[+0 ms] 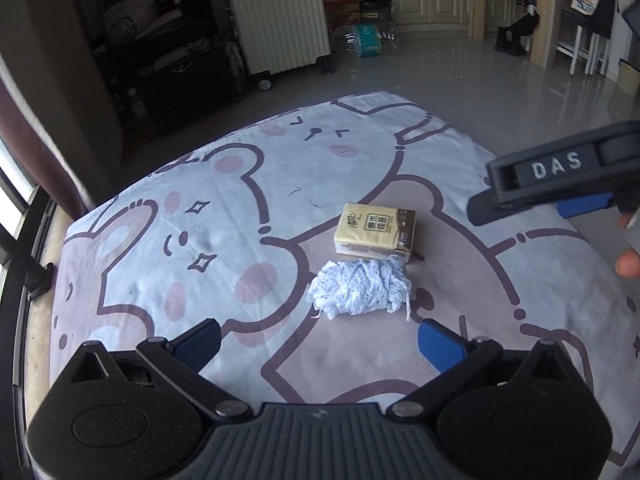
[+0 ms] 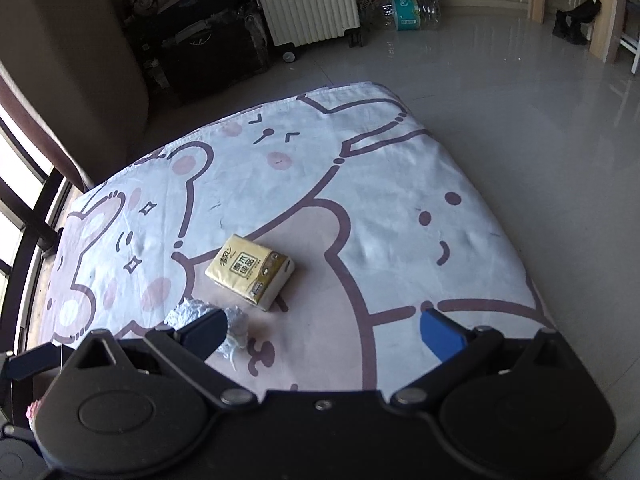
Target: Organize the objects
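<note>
A yellow tissue pack lies on the cartoon-bear sheet. A crumpled pale blue knitted cloth lies just in front of it, touching its near edge. My left gripper is open and empty, hovering just short of the cloth. In the right wrist view the tissue pack lies ahead and left, and the cloth is partly hidden behind the left finger. My right gripper is open and empty above the sheet. It also shows in the left wrist view at the right edge.
A white ribbed suitcase and dark bags stand on the floor beyond the table. Plastic bottles lie near cabinets. A window frame runs along the left. The sheet's far and right edges drop to grey floor.
</note>
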The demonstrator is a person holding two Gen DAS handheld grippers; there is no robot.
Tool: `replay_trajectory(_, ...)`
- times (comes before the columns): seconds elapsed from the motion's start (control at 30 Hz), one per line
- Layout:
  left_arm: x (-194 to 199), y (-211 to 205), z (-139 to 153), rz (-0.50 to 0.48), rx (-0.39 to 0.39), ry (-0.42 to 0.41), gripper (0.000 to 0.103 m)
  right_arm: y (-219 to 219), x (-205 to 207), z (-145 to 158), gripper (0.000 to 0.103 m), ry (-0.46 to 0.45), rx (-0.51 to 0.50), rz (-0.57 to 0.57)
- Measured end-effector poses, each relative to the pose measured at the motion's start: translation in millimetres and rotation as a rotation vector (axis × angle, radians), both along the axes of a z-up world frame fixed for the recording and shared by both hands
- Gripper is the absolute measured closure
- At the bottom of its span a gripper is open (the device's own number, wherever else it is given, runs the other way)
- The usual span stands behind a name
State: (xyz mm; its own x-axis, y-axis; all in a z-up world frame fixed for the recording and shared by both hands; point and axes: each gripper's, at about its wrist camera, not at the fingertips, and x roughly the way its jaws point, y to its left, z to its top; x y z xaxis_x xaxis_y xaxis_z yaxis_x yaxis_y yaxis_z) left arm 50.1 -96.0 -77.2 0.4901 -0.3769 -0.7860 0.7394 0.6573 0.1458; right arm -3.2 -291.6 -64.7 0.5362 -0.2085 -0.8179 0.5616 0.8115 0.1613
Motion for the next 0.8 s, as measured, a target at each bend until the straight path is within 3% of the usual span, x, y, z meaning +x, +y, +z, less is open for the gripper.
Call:
replay_trajectory(0.2, 5, -22, -19, -0.049, -0.022, 0.020, 0.000, -8, 21, -17, 0.000, 0.015, 0.051, -0.042)
replay_trajectory(0.53, 38, -43, -47, 0.013, -0.069, 0.076, 0.000, -22, 55, -42, 0.000, 0.002, 0.129, -0.075)
replay_trajectory(0.8, 44, -67, -67, -0.003, -0.039, 0.084, 0.000, -24, 80, -51, 0.000, 0.032, 0.167, -0.100)
